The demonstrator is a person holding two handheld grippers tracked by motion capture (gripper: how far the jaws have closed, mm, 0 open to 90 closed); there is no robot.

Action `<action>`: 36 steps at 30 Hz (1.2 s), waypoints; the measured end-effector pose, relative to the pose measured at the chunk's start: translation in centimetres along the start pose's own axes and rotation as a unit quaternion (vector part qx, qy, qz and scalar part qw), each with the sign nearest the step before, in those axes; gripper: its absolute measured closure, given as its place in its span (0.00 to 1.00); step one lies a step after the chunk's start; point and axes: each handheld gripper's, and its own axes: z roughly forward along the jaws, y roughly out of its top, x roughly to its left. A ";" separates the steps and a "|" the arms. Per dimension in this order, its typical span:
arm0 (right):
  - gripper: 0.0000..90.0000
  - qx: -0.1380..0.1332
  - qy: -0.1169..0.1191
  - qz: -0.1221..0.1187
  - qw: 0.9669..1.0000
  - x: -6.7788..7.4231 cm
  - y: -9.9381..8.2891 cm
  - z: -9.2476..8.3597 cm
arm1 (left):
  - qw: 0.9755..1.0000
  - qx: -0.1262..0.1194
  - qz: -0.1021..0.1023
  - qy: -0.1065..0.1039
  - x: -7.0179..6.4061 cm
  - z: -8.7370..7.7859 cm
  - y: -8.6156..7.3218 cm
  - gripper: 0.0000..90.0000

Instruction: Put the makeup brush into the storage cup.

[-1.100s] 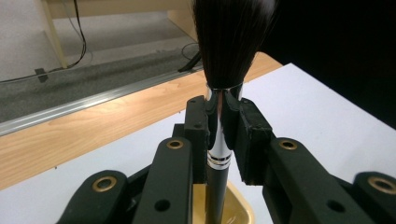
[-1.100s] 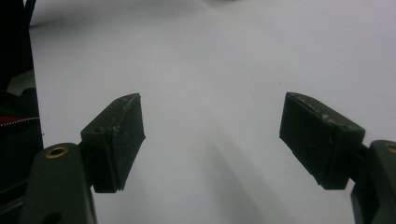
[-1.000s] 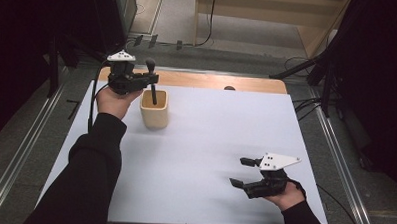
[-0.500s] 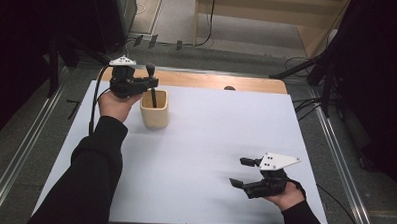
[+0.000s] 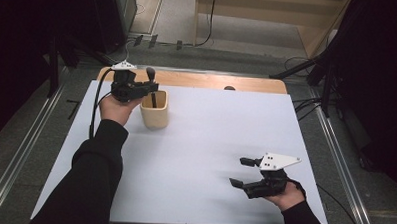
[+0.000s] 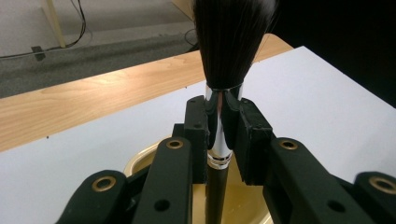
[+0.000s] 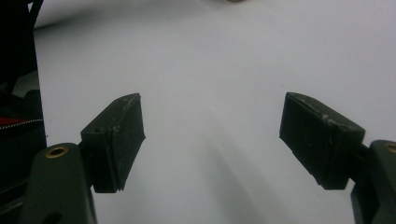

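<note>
So the makeup brush (image 6: 219, 116) is clamped by the left gripper (image 6: 223, 133) right at the shiny ferrule, bristles up past the fingertips, handle pointing straight down below them into the cream cup (image 5: 154, 110). The long axis is kept upright, lined up with the cup's mouth directly underneath, so it looks like only a vertical move is needed. The right gripper (image 5: 248, 173) is held well apart, jaws spread wide, nothing in them.

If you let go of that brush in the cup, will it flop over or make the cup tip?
The brush would probably lean on the rim, since its stiff handle stands in the cup while the left gripper pinches it. The wide-looking cup likely stays put. The bristles look soft and bendy.
</note>
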 end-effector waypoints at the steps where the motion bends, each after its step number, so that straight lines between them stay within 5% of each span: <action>1: 0.25 0.000 0.000 0.001 1.000 0.0 0.0 0.0 | 1.000 0.001 0.000 0.000 0.0 0.0 -0.1 0.86; 10: 0.25 0.000 0.001 0.001 1.000 0.0 0.0 0.0 | 1.000 0.009 -0.015 -0.010 0.4 -0.1 -0.5 0.82; 13: 0.25 -0.001 0.001 0.001 1.000 0.0 0.0 0.1 | 1.000 0.015 -0.019 -0.019 0.4 -0.2 -0.5 0.52; 19: 0.25 -0.002 0.001 -0.001 1.000 0.0 0.1 0.1 | 1.000 0.017 -0.013 -0.019 0.4 -1.2 -0.3 0.32; 36: 0.25 -0.007 0.003 0.000 1.000 0.0 0.1 0.1 | 0.999 0.040 -0.006 -0.032 0.1 -3.9 -1.3 0.29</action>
